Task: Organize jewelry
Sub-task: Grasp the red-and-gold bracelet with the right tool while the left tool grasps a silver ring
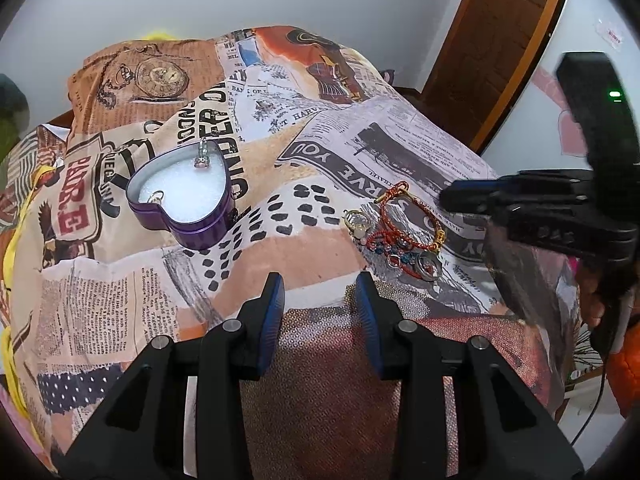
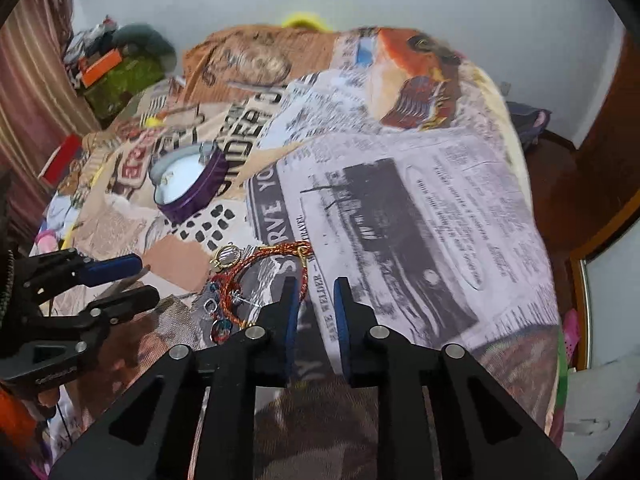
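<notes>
A purple heart-shaped tin (image 1: 182, 196) with a white lining stands open on the bed; it holds a gold ring (image 1: 156, 197) and a silver ring (image 1: 202, 158). The tin also shows in the right wrist view (image 2: 188, 184). A pile of jewelry lies to its right: a red braided bracelet (image 1: 404, 216), a gold ring (image 1: 356, 220) and beaded pieces (image 1: 412, 262). My left gripper (image 1: 320, 284) is open and empty, short of the pile. My right gripper (image 2: 316, 284) is open and empty, just right of the red bracelet (image 2: 276, 260).
The bed is covered by a newspaper-print sheet (image 1: 280, 128). A brown wooden door (image 1: 492, 40) stands at the right. Clutter and a green bag (image 2: 120, 76) lie at the bed's far left, by a striped curtain (image 2: 28, 80).
</notes>
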`<state>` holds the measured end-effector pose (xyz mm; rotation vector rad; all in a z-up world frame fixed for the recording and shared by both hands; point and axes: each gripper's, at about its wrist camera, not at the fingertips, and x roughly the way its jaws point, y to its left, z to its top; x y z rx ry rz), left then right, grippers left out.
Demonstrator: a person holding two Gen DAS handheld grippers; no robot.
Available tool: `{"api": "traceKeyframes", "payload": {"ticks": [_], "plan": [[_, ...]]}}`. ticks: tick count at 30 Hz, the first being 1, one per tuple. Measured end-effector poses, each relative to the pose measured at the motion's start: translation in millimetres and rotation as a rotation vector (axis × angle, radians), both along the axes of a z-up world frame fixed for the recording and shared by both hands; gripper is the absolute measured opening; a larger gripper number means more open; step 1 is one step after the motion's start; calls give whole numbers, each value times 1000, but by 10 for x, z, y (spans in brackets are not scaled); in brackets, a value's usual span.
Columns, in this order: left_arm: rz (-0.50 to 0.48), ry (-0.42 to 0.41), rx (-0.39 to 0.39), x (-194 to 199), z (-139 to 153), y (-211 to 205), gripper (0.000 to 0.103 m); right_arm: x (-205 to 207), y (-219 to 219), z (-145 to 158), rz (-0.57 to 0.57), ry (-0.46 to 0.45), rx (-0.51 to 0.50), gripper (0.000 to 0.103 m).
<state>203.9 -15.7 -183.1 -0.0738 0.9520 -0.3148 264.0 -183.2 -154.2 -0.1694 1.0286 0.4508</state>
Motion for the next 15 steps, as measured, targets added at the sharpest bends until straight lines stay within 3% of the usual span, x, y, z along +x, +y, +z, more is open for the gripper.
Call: {"api": "traceKeyframes", "payload": {"ticks": [5,13,15], "plan": [[-14,8,19,20,-37,-27,36,137,178,-227,44,38,-64,17],[-18,14,22,74,-74,-61,36,376,231,-359,66,70,-8,17],[-17,19,21,87,-85,-79,36,372,247,-364,79,59,-8,10]]}}
